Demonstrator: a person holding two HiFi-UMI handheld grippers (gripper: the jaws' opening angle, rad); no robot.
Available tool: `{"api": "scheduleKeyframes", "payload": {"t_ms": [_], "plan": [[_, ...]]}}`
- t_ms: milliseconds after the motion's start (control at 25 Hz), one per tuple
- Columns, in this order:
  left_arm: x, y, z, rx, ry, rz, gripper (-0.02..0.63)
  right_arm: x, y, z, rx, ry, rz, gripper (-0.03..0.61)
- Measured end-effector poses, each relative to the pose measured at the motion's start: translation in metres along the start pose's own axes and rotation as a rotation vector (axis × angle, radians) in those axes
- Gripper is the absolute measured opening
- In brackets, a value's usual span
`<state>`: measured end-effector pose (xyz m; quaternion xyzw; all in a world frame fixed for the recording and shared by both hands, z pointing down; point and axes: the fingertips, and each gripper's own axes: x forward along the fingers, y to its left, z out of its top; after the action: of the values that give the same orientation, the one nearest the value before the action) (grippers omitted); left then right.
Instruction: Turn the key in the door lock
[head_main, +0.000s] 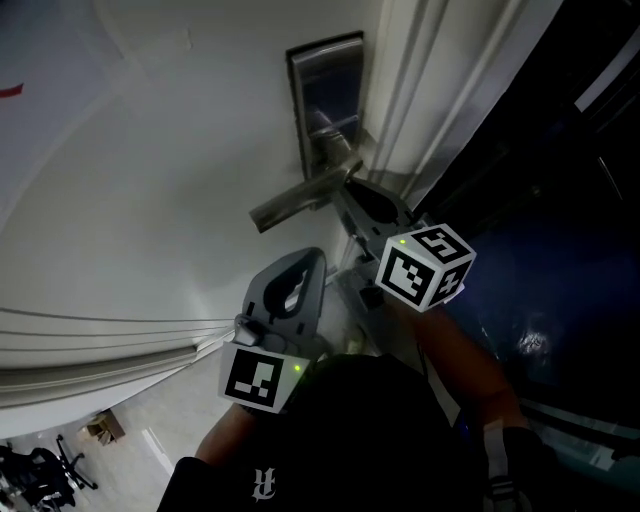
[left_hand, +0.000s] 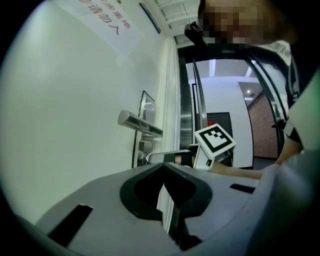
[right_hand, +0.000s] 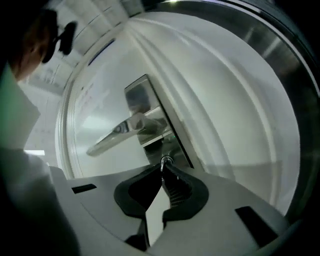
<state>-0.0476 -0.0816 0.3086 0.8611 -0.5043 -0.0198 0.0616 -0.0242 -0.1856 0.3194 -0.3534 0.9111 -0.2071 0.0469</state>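
Closest in head view: dark clothing (head_main: 350, 440) along btm edge. Just above it sits left gripper (head_main: 312, 258), marker cube (head_main: 262, 378) toward lens, jaws aimed up at white door (head_main: 150, 200) but short of touching it. Further up, right gripper (head_main: 342, 187) reaches in under lever handle (head_main: 300, 200), tips at lock plate (head_main: 325, 100) below the lever. Can't see from here what those tips hold. Dark glass (head_main: 540, 200) fills right side past the door frame.

Left gripper view: jaws pressed together, nothing btwn them, hanging clear of door. Past the tips, lever handle juts out from plate. Lower down, right gripper reaches in from frame right w/ its tips against plate under the lever.

Right gripper view: jaws clamped on key (right_hand: 164, 161), pinched at the very tips. Key sits in lock plate just below lever handle, near plate's lower end. Lever slants down-left across white door. Plate looks tilted in frame, w/ door-frame mouldings running alongside on the right.
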Motion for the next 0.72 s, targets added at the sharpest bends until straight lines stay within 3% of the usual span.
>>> {"api": "scheduleKeyframes", "payload": {"t_ms": [160, 400, 520, 720], "plan": [[0.001, 0.0, -0.001, 0.004, 0.002, 0.0, 0.008, 0.001, -0.001, 0.004, 0.384, -0.037, 0.124, 0.023], [0.003, -0.002, -0.001, 0.003, 0.006, -0.004, 0.008, 0.0, -0.009, -0.004, 0.756, -0.048, 0.223, 0.023], [0.004, -0.003, -0.001, 0.004, 0.008, -0.004, 0.008, -0.001, -0.006, 0.0, 0.759, -0.061, 0.275, 0.023], [0.005, -0.006, -0.002, 0.007, 0.01, -0.005, 0.008, -0.009, 0.0, 0.009, 0.532, -0.038, 0.282, 0.037]]}}
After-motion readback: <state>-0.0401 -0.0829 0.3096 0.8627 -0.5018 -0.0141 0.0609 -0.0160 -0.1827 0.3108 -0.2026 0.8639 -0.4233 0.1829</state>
